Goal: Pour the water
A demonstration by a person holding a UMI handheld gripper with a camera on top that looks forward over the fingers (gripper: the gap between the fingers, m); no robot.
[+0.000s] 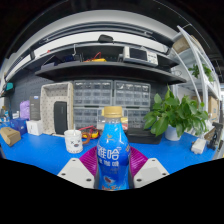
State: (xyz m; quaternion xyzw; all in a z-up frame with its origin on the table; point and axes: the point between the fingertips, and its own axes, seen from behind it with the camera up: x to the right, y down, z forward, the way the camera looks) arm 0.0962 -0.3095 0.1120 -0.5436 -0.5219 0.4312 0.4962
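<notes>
Water bottle (pixel 113 152) clamped upright in tool (pixel 113 170), white mug (pixel 73 141) (left), potted plant (pixel 178 115) beyond.

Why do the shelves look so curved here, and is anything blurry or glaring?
Gripper view: the wide-angle lens bows the shelves and the blue table into arcs; the bottle, gripped in the claw, looms oversized and slightly soft; the far cup and plant read small; lighting is even, with no strong glare.
</notes>
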